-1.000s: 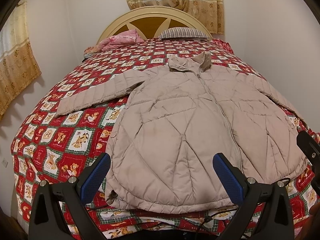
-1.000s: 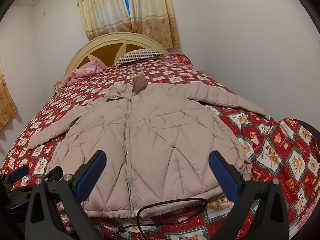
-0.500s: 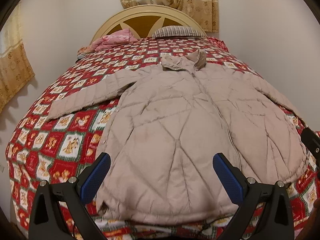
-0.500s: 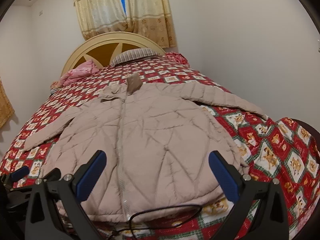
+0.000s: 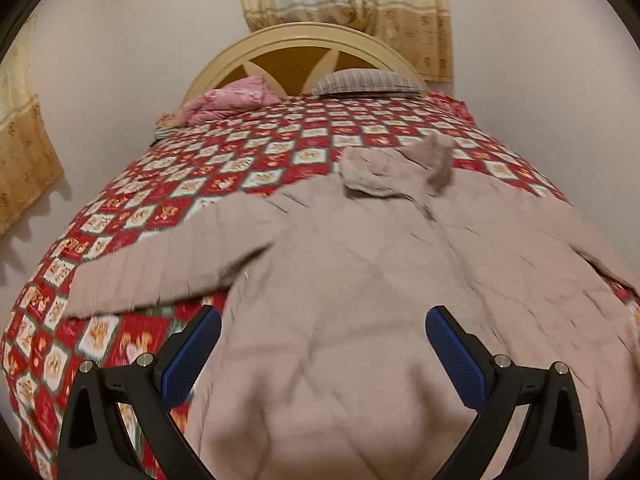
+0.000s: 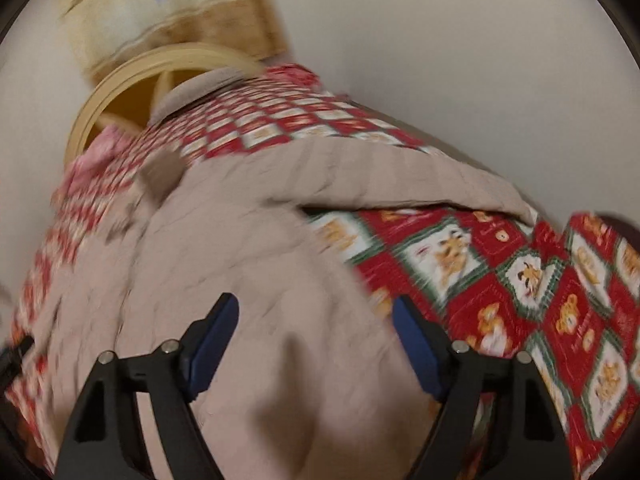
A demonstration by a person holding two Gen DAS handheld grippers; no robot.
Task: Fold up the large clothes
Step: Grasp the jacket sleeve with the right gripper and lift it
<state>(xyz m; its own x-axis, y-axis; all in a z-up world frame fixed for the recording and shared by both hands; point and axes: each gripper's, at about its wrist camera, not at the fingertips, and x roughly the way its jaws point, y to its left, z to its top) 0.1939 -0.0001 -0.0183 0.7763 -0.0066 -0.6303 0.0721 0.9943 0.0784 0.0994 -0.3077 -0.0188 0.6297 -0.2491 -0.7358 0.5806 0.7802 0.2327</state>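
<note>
1 jacket (image 5: 360, 280) on bed (image 5: 224, 160), 2 pillows; both grippers spread, right gripper (image 6: 316, 344) just narrowing.

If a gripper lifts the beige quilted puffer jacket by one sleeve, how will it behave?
The beige quilted puffer jacket would likely drape limply: its sleeve lies flat, creased. Puffy quilting suggests it is light for its bulk. The smooth shell may slip on the patchwork bedspread.

A bed (image 5: 132, 344) fills the room, spread with a red quilt (image 5: 256, 160) patterned in cream squares that show small bear figures. At its far end an arched cream headboard (image 5: 304, 40) stands against the wall, with a striped pillow (image 5: 364, 82) and a crumpled pink blanket (image 5: 228, 100) lying in front of it. Yellow patterned curtains (image 5: 400, 4) hang above the headboard, and another curtain (image 5: 20, 160) hangs on the left wall.
</note>
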